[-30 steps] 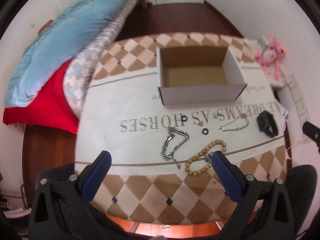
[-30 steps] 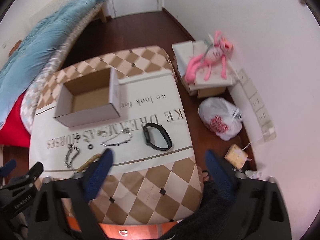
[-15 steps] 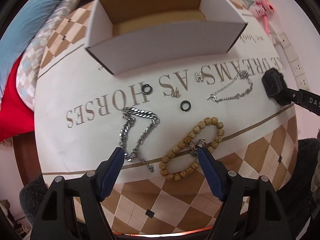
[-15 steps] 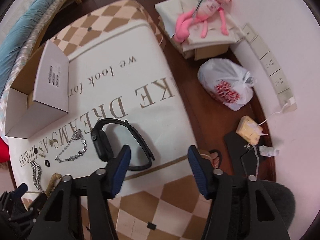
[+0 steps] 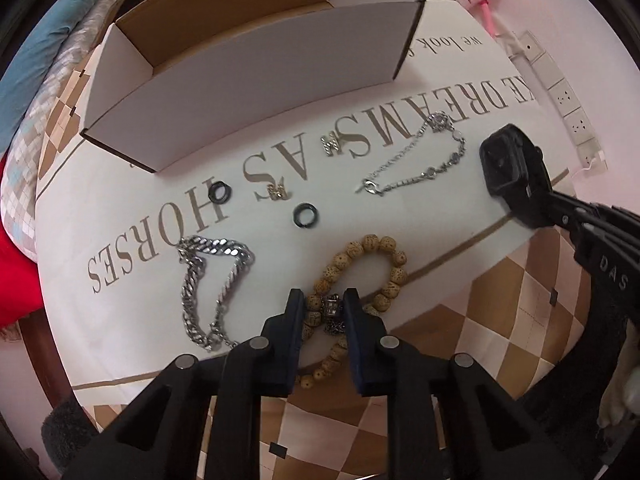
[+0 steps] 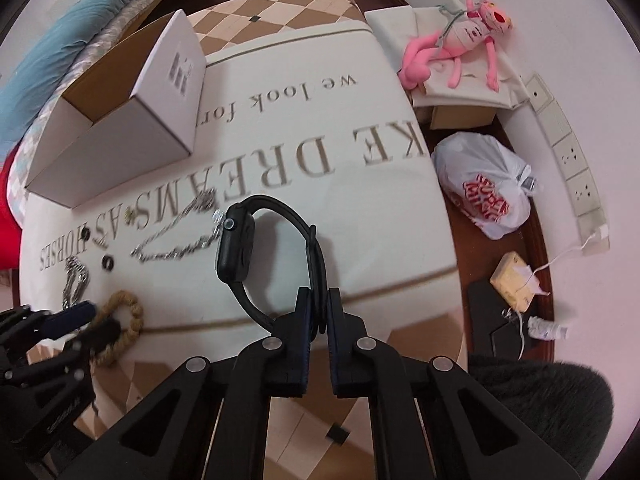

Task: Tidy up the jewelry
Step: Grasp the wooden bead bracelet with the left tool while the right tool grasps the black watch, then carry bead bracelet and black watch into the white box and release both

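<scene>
My left gripper point(image 5: 322, 300) is shut on the wooden bead bracelet point(image 5: 390, 254) at its metal charm, on the white cloth. My right gripper point(image 6: 318, 300) is shut on the strap of the black smartwatch point(image 6: 236, 248), which also shows in the left wrist view point(image 5: 510, 168). An open white cardboard box point(image 5: 256, 92) stands behind the jewelry. A thick silver chain point(image 5: 212, 276), a thin silver chain bracelet point(image 5: 416, 156), two black rings point(image 5: 305, 215) point(image 5: 220, 193) and two small charms point(image 5: 331, 143) lie loose on the cloth.
The cloth covers a checkered tabletop point(image 5: 516, 312). Folded blankets point(image 5: 44, 40) lie at the far left. To the right, a pink plush toy point(image 6: 460, 52), a white plastic bag point(image 6: 486, 196), wall sockets point(image 6: 572, 168) and a small yellow box point(image 6: 514, 280) sit on the floor.
Both grippers have dropped toward the table and shut: the left one on the bead bracelet, the right one on the watch strap.
</scene>
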Tool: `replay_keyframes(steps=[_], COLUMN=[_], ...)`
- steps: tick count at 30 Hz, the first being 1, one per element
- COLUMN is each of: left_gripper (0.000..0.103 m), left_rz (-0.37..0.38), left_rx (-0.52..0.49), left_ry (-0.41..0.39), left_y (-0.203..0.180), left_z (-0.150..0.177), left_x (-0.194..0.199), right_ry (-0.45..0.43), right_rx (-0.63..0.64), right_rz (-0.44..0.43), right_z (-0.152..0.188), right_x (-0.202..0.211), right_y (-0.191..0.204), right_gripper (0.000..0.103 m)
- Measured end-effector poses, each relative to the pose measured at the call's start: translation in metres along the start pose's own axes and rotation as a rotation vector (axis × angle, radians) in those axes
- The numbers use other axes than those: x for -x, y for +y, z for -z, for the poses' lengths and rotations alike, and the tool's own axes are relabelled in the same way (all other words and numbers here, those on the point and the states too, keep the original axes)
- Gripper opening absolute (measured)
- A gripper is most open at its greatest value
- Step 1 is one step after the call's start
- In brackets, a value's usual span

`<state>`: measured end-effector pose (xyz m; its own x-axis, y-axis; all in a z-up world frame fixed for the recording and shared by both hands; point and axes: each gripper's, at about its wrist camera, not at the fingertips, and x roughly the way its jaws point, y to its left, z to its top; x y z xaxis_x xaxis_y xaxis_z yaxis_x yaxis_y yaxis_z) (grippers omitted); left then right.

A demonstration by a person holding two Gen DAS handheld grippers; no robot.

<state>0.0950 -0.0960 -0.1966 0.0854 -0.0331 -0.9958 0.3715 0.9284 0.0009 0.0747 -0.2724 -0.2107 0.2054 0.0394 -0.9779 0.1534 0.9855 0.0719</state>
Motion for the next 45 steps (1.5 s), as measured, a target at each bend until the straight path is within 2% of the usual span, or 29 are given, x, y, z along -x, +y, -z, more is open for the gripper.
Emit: replay_keyframes(steps=[5, 7, 15, 28, 35, 40, 45], left_gripper=[0.016, 0.007, 0.007, 0.007, 0.007, 0.007, 0.007], left_rz=[0.021, 0.034, 0.082, 0.174, 0.163, 0.147, 0.116], left_rx=[0.044, 0.064, 0.115, 0.197, 0.253, 0.288, 0.312], left_ry=[-0.024, -0.041, -0.122, -0.268, -0.375, -0.378, -0.339], left_y=[0.002, 0.007, 0.029, 0.053, 0.079, 0.105, 0.126], left_z=[0.010, 0.016, 0.031, 0.016, -0.031, -0.078, -0.112], left_x=[0.005, 0.021, 0.061, 0.137, 0.174, 0.169, 0.145], right_ry=[-0.009, -0.014, -0.052, -0.158, -0.222, -0.189, -0.127], right_rx=[-0.026, -0.030, -0.029, -0.014, 0.030, 0.074, 0.114], right_rz=[-0.027, -0.042, -0.101, -0.194, -0.224, -0.213, -0.182], right_z=[0.015, 0.017, 0.023, -0.005, -0.067, -0.118, -0.149], right_x=[0.014, 0.019, 0.048, 0.106, 0.125, 0.101, 0.069], right_y=[0.001, 0.002, 0.012, 0.027, 0.057, 0.088, 0.110], right_gripper=[0.007, 0.007, 0.007, 0.007, 0.007, 0.007, 0.007])
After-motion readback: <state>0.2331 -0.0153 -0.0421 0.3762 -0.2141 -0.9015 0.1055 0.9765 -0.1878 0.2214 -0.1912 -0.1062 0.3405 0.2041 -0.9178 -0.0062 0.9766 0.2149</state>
